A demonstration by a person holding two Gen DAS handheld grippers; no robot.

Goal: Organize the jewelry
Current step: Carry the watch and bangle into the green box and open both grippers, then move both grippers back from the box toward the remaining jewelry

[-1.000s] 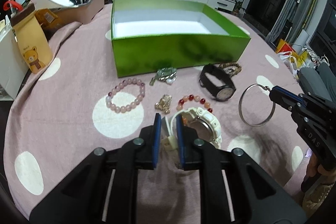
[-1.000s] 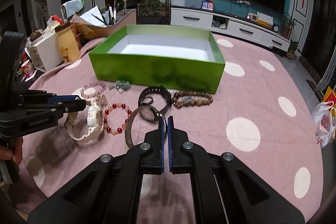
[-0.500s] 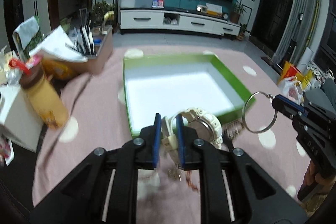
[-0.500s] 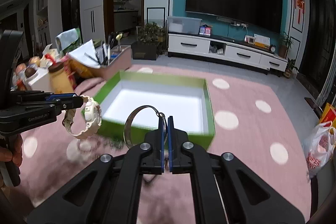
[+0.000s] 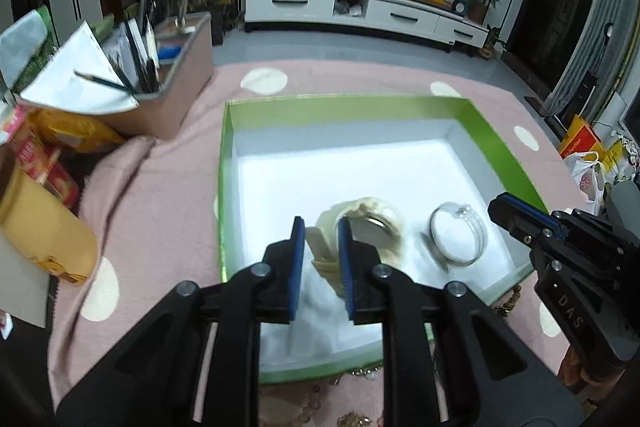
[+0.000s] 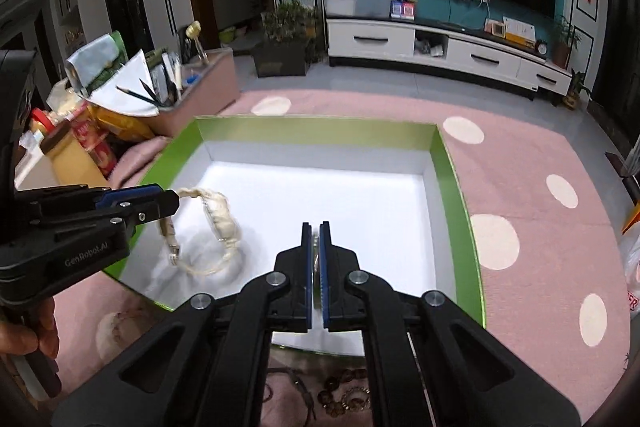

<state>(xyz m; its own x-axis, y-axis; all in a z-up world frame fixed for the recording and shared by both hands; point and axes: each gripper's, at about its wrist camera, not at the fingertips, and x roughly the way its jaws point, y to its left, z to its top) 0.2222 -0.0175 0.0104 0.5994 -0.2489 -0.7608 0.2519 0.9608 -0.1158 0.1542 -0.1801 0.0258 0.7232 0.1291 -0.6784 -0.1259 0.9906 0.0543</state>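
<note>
A green box (image 5: 224, 163) with a white inside lies on the pink dotted cloth; it also shows in the right wrist view (image 6: 456, 171). My left gripper (image 5: 321, 239) is shut on a cream-white watch (image 5: 372, 227) and holds it over the box's near left part; the watch also shows in the right wrist view (image 6: 218, 219). The silver bangle (image 5: 458, 239) lies on the box floor, apart from my right gripper (image 5: 496, 205). In the right wrist view my right gripper (image 6: 316, 239) has its jaws nearly together, with only a thin blurred sliver between them.
Beaded bracelets and small pieces (image 6: 344, 391) lie on the cloth in front of the box. A pink organizer with pens and papers (image 5: 160, 91) and snack packets (image 5: 36, 155) stand at the left. A plastic bag (image 5: 588, 175) sits beyond the table's right edge.
Both grippers moved forward and down over the box. The watch stays in my left gripper. The bangle left my right gripper and now lies on the box floor.
</note>
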